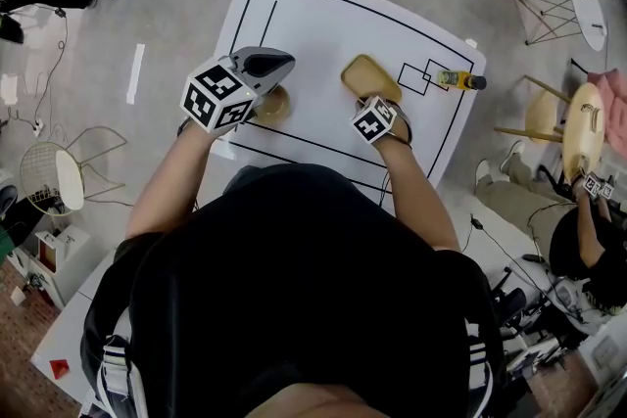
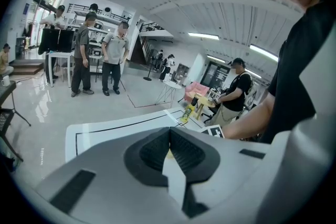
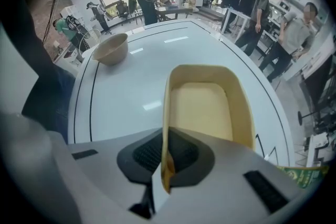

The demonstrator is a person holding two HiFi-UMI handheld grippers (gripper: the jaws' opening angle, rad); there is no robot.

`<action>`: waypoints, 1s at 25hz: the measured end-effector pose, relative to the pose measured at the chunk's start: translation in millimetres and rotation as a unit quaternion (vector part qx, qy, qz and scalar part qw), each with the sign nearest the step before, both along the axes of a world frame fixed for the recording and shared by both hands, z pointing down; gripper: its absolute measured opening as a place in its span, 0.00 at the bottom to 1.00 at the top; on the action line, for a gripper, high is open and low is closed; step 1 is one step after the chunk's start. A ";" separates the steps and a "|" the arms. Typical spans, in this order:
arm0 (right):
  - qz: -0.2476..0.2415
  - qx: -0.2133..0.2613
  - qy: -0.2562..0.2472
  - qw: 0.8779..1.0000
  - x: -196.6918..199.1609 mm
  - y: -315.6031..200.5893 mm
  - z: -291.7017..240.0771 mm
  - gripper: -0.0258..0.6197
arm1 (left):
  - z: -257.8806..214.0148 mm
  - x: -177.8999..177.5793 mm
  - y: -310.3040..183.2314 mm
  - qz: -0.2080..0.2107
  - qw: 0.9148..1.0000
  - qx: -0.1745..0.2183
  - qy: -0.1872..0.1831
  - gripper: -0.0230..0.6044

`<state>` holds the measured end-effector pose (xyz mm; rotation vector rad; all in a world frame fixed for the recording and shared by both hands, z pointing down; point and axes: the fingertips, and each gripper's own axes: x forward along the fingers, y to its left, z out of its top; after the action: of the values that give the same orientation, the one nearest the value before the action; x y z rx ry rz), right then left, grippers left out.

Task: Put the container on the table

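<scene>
Right gripper (image 3: 165,161) pinched the container (image 3: 206,107) by its near wall, keeping it level, probably just touching the table (image 3: 126,97). Left gripper (image 2: 169,148) idle beside the bowl (image 3: 110,49), jaws together.

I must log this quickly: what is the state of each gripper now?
Left gripper: closed, nothing gripped between its jaws.
Right gripper: closed on the near rim of the yellow container.

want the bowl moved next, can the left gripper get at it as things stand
Probably yes: the bowl sits on the table below the left gripper with nothing between them; the container in the right gripper is off to one side. The left jaws look shut and would need opening.
</scene>
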<state>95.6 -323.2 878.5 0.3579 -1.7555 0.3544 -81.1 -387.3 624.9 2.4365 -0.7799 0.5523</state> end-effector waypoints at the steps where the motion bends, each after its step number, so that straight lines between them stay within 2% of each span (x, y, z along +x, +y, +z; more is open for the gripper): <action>1: 0.000 0.000 0.000 1.000 -0.3 0.1 0.2 0.05 | 0.5 0.4 0.4 0.000 1.000 0.000 0.000 0.05; 15: -0.010 0.006 0.003 1.000 -4.9 0.7 1.2 0.09 | -0.4 1.1 2.2 0.001 1.000 -0.001 0.002 0.05; 25: -0.012 0.018 0.008 1.000 -1.0 1.2 -2.8 0.21 | -6.0 6.0 8.6 0.002 1.000 0.003 0.001 0.05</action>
<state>94.6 -322.0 875.8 0.3649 -1.7513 0.3016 -75.1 -378.8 618.9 2.4452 -0.7774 0.5492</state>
